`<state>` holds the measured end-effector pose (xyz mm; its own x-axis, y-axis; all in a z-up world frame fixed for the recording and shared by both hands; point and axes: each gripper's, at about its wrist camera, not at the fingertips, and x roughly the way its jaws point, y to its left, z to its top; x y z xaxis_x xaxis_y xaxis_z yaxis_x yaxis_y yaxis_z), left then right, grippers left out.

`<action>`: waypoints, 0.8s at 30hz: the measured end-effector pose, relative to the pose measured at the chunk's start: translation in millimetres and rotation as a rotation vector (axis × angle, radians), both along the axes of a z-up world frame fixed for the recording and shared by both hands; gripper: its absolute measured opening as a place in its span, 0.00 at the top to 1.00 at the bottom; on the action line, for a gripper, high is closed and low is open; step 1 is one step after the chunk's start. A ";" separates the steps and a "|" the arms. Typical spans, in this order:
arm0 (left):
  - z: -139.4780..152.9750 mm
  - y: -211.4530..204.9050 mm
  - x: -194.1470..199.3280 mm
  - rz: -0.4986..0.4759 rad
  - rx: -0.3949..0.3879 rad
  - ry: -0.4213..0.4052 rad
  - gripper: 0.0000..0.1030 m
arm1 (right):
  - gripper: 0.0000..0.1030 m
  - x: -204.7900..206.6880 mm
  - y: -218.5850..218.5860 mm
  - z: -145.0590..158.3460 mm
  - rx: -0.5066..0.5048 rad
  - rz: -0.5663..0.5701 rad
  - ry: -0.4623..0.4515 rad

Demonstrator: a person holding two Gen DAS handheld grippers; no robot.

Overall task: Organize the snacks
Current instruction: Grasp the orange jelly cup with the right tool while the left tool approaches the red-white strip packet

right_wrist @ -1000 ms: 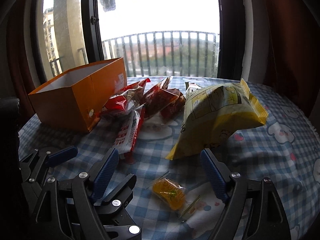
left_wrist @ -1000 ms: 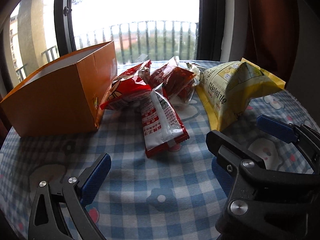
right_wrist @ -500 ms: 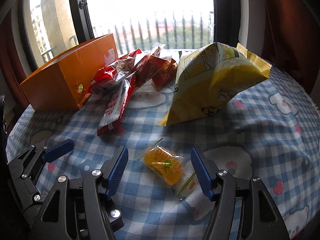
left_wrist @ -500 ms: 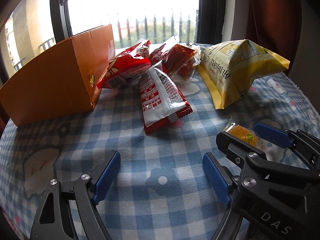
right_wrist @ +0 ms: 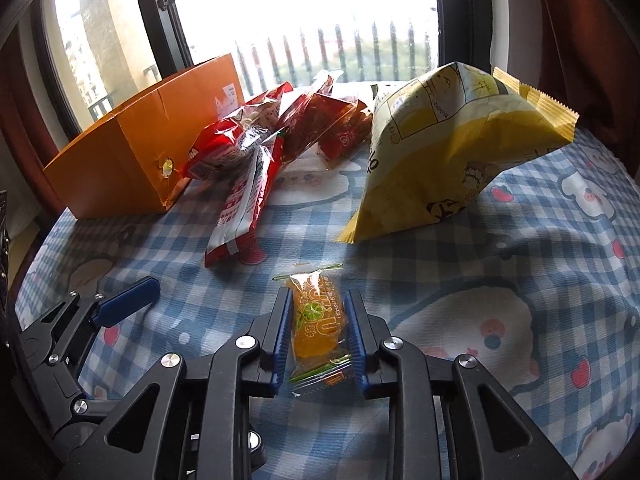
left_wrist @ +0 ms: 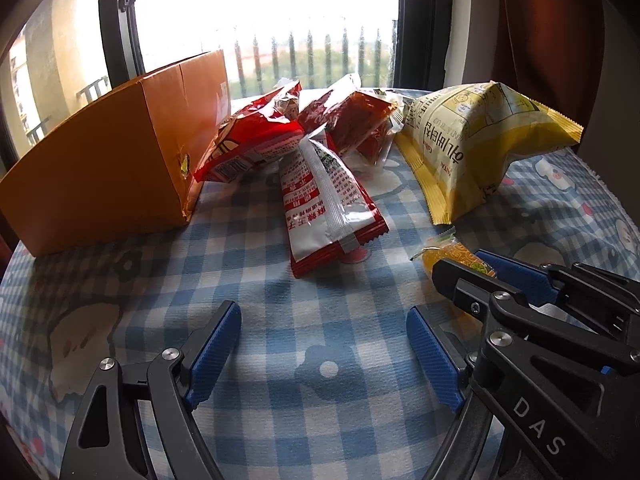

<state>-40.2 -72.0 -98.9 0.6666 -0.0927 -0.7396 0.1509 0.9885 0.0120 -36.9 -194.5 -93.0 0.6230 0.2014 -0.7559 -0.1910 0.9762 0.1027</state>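
Note:
My right gripper [right_wrist: 318,330] is shut on a small orange jelly snack [right_wrist: 318,320] in a clear wrapper, low over the checked tablecloth; in the left wrist view the same snack [left_wrist: 450,254] peeks out past the right gripper's fingers. My left gripper [left_wrist: 324,346] hangs open over bare cloth with nothing between its blue pads. Ahead lie a red-and-white packet [left_wrist: 324,200], a heap of red snack bags [left_wrist: 260,136] and a big yellow chip bag [right_wrist: 452,148]. An orange cardboard box [left_wrist: 108,164] stands at the left, its opening hidden from here.
The round table carries a blue checked cloth [left_wrist: 304,292] with cartoon prints. Behind it are a window with a dark frame [right_wrist: 160,20] and balcony railings. A dark red curtain [left_wrist: 552,20] hangs at the right. The table's edge curves close on the right.
My right gripper closed its pads onto the orange jelly snack, which lay loose between them before. The left gripper narrowed a little and stayed where it was.

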 end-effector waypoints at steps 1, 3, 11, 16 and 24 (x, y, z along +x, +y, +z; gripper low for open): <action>2.9 0.5 0.7 -0.001 -0.005 -0.009 0.16 | 0.73 0.0 -0.1 2.6 0.010 0.002 -0.008; 9.2 0.7 1.9 0.000 -0.012 -0.032 0.16 | 0.73 0.7 -0.6 9.5 0.016 0.001 -0.029; 31.5 3.3 22.8 0.028 -0.022 -0.087 0.16 | 0.73 14.1 2.4 36.2 0.023 0.015 -0.101; 36.8 9.6 47.3 0.032 -0.084 -0.032 0.16 | 0.73 29.8 8.0 49.5 0.031 0.041 -0.147; 37.5 9.1 73.8 0.081 -0.104 0.002 0.16 | 0.72 60.7 7.7 53.7 0.056 0.063 -0.148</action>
<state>33.6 -62.9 -61.5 0.6739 -0.1153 -0.7298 0.0707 0.9933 -0.0917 23.8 -186.9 -39.3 0.7116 0.2831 -0.6430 -0.2688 0.9553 0.1231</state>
